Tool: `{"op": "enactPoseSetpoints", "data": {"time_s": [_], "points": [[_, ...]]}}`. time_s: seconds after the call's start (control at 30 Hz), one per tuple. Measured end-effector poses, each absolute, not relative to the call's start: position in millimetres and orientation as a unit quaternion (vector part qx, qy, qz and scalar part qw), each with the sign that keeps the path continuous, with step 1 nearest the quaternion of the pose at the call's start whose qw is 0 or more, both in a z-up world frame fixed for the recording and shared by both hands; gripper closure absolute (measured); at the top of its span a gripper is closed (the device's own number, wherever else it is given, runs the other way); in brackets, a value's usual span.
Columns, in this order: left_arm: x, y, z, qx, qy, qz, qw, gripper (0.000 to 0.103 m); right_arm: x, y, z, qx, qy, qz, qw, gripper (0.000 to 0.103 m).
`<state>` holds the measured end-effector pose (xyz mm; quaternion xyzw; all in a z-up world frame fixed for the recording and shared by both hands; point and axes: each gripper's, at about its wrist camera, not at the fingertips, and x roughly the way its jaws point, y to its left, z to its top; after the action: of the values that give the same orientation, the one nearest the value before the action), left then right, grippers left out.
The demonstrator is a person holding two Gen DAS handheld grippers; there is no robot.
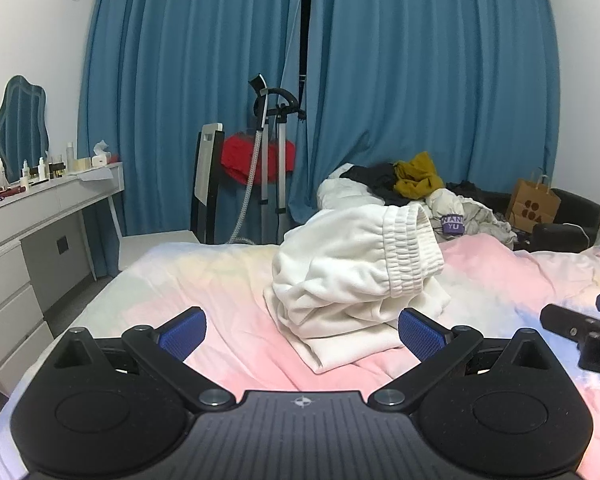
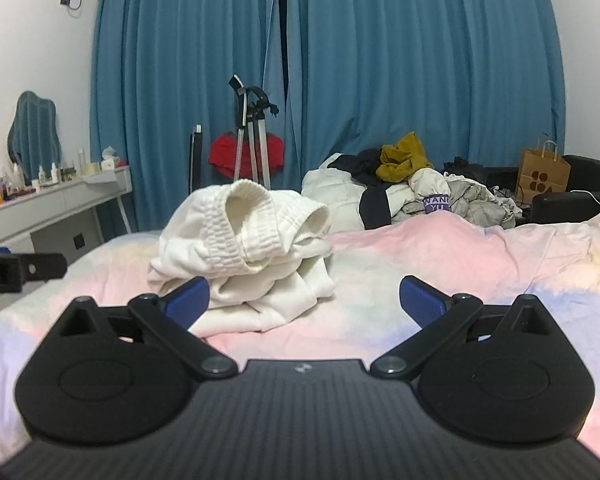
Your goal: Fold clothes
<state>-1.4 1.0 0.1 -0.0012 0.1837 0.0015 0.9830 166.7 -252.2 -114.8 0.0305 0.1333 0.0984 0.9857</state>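
Observation:
A white garment with a ribbed elastic waistband (image 1: 356, 280) lies bunched in a heap on the pastel pink bedspread (image 1: 228, 304). It also shows in the right wrist view (image 2: 244, 252), left of centre. My left gripper (image 1: 302, 332) is open and empty, low over the bed just in front of the heap. My right gripper (image 2: 304, 300) is open and empty, with its left fingertip (image 2: 188, 300) close to the heap's edge. Each gripper shows at the edge of the other's view: the right one (image 1: 580, 332) and the left one (image 2: 16, 272).
A pile of mixed clothes (image 1: 412, 188) lies at the bed's far side, with a brown paper bag (image 1: 534, 204) beside it. A white dressing table (image 1: 40, 216) stands at the left. A garment steamer (image 1: 270, 152) and blue curtains (image 1: 420, 80) are behind.

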Motion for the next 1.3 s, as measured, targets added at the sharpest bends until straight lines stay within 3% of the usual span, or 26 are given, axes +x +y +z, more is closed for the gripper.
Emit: {"op": "enactPoseSetpoints", "data": {"time_s": [1.3], "points": [[-7.9,9.4,-2.4,-0.002,0.18,0.008,0.984,0.0,161.4,-250.1,-117.5,0.015,0.143,0.085,0.986,0.0]]}}
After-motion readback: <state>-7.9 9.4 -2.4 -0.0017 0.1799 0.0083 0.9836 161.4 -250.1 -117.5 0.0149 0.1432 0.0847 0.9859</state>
